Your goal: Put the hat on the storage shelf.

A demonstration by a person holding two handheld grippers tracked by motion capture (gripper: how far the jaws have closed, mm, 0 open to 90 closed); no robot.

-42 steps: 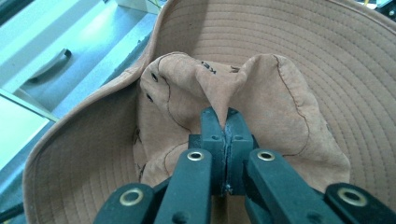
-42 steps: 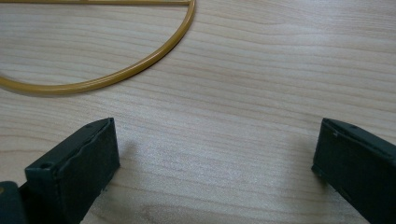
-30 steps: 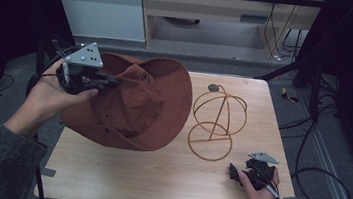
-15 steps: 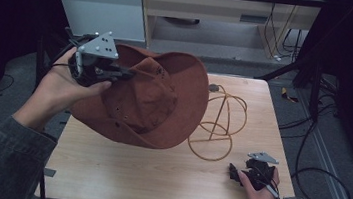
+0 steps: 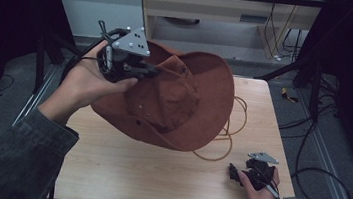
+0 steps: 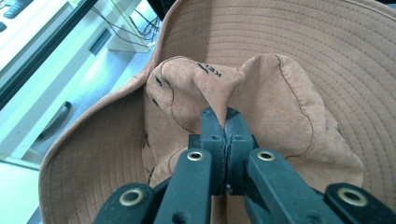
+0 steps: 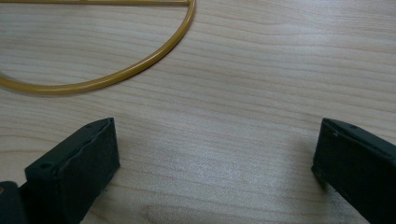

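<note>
Where the left claw [image 6: 225, 122] rides in the person's left hand [image 5: 83, 81], its two black jaws are pressed together on a pinched fold of the brown hat [image 5: 179, 100], taken at the crown; in the left gripper view the fabric bunches up out of the jaw tips towards twelve o'clock, and the stitched brim curves around the crown on every side. Seen from the high view, the left claw [image 5: 150, 69] sits at about ten o'clock over the desk [image 5: 121, 168], with its grey three-cornered plate on top, and the hat hangs from it, lifted and tilted so that its underside faces the camera. The hat spreads from the claw towards four o'clock and covers most of the yellow wire stand [image 5: 229, 130], whose loops show past the brim at three to five o'clock, resting on the desk. Well apart from the hat, at about five o'clock near the desk's front edge, the right claw [image 5: 236, 173] lies low in the person's right hand [image 5: 259, 192]. In the right gripper view its jaws stand wide apart with nothing between them, the right claw [image 7: 215, 158] over bare light wood, and a curved length of the yellow wire stand [image 7: 116, 77] crosses the desk beyond the jaws towards eleven o'clock.
</note>
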